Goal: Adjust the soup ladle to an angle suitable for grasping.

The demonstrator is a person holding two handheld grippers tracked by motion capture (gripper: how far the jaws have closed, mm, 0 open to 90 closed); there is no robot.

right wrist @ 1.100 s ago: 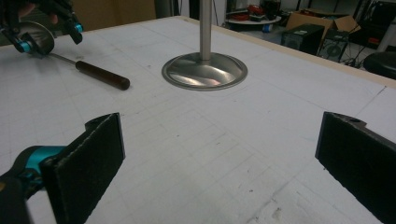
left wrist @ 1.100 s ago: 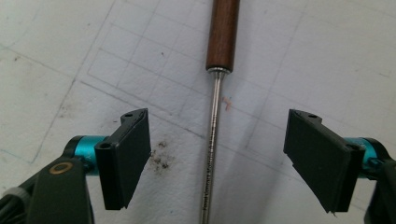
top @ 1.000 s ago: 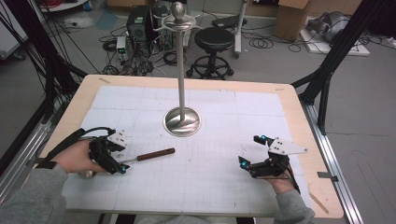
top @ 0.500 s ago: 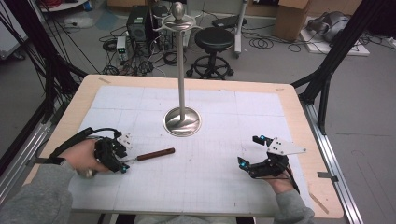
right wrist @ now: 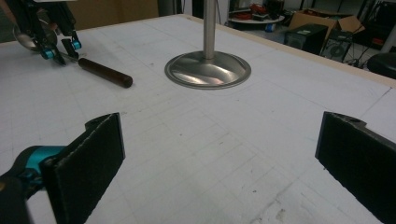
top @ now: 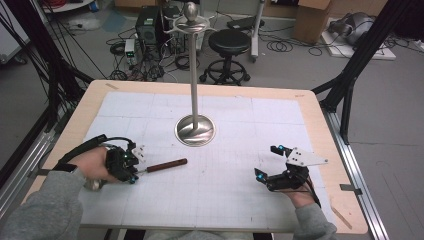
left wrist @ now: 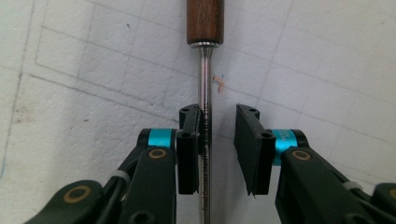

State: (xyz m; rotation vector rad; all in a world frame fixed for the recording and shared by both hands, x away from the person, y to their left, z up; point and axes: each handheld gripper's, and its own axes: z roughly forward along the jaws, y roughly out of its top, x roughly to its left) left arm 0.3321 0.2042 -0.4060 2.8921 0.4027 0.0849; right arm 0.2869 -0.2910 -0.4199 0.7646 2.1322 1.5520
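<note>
on the white grid mat (top: 225, 200), near its left edge, i am holding my left gripper (top: 131, 167) low over the metal shaft of a wooden-handled tool (top: 165, 165), which is lying flat with its dark handle pointing toward the middle of the table. my left jaws have just been closing, and the thin shaft (left wrist: 204, 93) is running between them: one pad is touching it, the other is standing just off it, so nothing is pinched yet. my right gripper (top: 275, 165) is resting well apart on the right side of the mat, its jaws standing wide and grasping nothing. the metal stand (top: 195, 131) is rising beyond the tool, mid-table.
</note>
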